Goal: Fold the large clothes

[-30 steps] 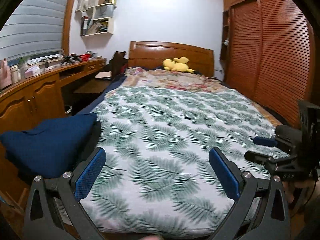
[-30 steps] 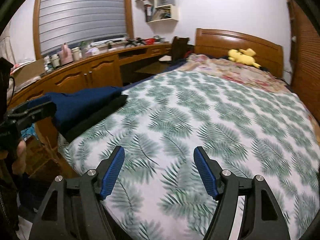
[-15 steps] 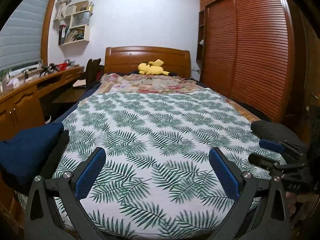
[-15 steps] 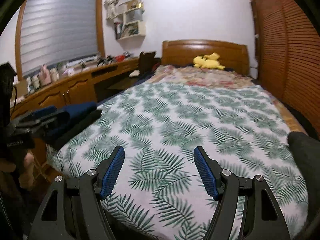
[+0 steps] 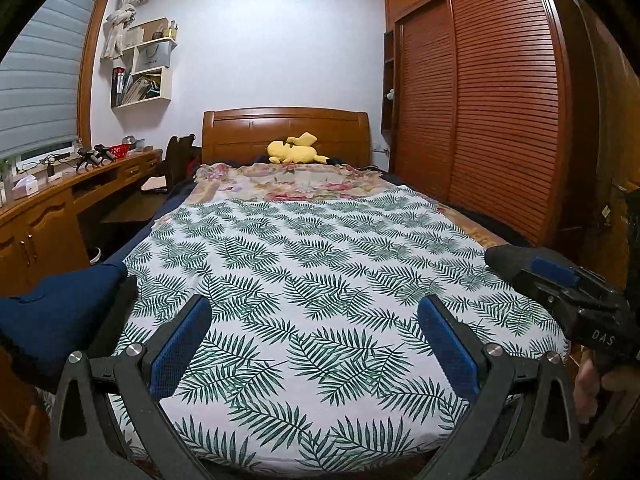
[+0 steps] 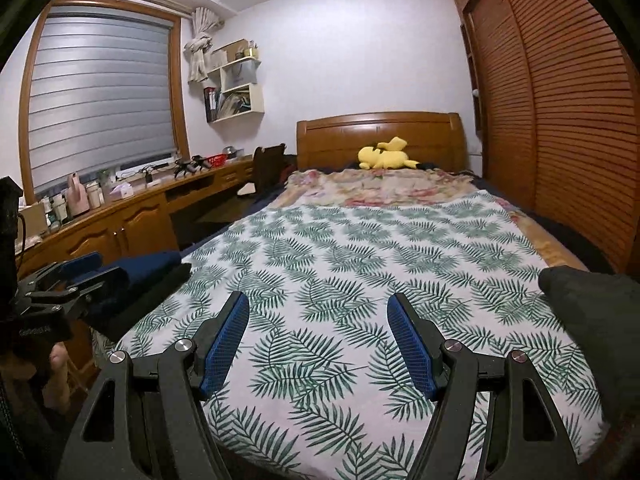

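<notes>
A folded navy garment (image 5: 56,312) lies on a black one at the bed's near left corner; it also shows in the right wrist view (image 6: 148,272). A dark grey garment (image 6: 596,312) lies at the bed's near right corner, also seen in the left wrist view (image 5: 508,256). My left gripper (image 5: 316,340) is open and empty above the foot of the bed. My right gripper (image 6: 318,334) is open and empty too. Each gripper shows in the other's view: the right one (image 5: 568,288) by the grey garment, the left one (image 6: 68,280) by the navy garment.
The bed (image 5: 320,264) has a white leaf-print cover, a floral blanket (image 5: 288,180) and a yellow plush toy (image 5: 294,152) at the headboard. A wooden desk (image 6: 120,216) with clutter runs along the left. Slatted wardrobe doors (image 5: 492,112) line the right.
Both grippers swung to the right, from facing the navy pile to facing straight up the bed. The grey garment came into view at the right. Both stayed open.
</notes>
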{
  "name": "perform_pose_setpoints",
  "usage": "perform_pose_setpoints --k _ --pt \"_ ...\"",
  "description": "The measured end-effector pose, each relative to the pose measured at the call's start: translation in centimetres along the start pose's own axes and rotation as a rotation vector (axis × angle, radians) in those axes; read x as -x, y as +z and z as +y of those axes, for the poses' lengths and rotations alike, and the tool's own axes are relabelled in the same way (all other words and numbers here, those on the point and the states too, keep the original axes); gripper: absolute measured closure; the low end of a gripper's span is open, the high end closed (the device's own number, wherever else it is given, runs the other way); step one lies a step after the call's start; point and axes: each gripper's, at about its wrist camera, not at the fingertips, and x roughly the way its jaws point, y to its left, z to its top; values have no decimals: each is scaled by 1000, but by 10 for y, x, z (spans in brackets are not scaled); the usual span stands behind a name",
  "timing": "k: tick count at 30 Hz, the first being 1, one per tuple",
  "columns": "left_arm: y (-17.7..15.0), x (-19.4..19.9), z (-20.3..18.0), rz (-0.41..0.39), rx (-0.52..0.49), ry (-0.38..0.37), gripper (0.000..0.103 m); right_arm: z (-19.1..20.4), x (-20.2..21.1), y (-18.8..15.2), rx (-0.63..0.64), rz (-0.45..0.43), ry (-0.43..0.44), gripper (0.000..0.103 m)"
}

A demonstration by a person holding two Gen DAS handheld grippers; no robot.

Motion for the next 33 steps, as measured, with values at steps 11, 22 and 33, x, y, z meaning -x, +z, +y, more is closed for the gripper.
perform_pose_setpoints --k 11,22,33 --pt "-1 3 -1 -8 0 5 0 -3 -14 0 -4 3 -8 30" --pt "-2 4 -2 -6 1 3 0 -10 -16 3 -9 10 -4 30" --pt "-2 5 -3 -9 -5 5 0 -13 -14 5 -11 9 2 30"
